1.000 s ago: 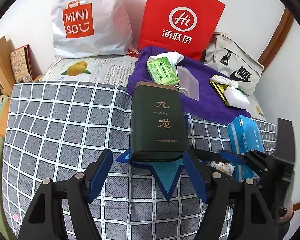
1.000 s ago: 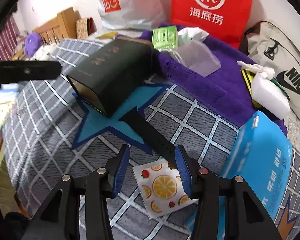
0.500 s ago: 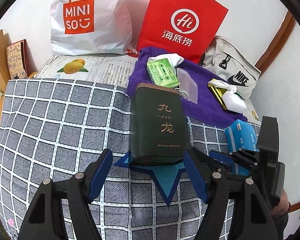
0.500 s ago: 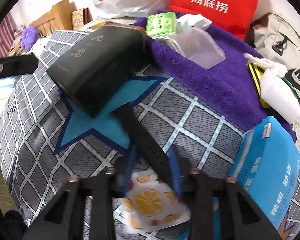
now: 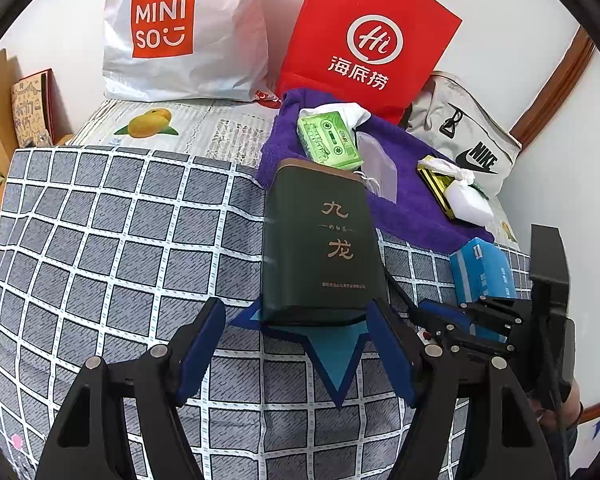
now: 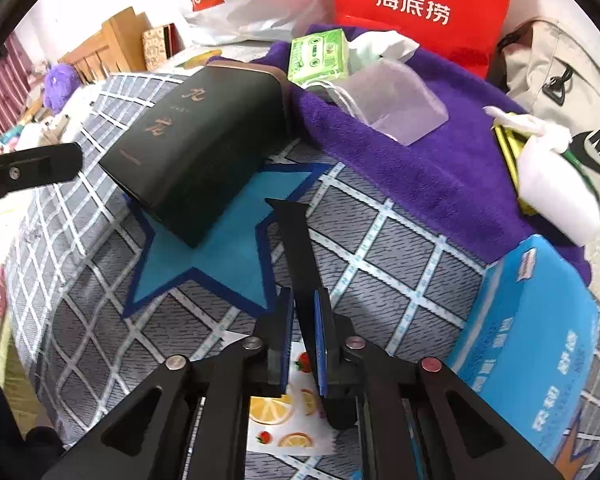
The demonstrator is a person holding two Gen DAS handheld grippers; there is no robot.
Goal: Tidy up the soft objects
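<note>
Two grippers over the bed (image 5: pixel 100 240): right gripper (image 6: pixel 303 334) just closing, clamped on black strap (image 6: pixel 296 248) beside blue star (image 6: pixel 228 248); left gripper (image 5: pixel 296 344) gaping, empty, before dark box (image 5: pixel 320 240).

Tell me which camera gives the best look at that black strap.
The right wrist view: the black strap runs from the blue star up between the right tool's closed pads. In the left wrist view, only a sliver shows beside the green tin.

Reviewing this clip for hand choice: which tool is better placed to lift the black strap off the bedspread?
Right. The right tool has just been closing and its pads now pinch the black strap. The left tool hangs open near the dark green tin, holding nothing.
</note>
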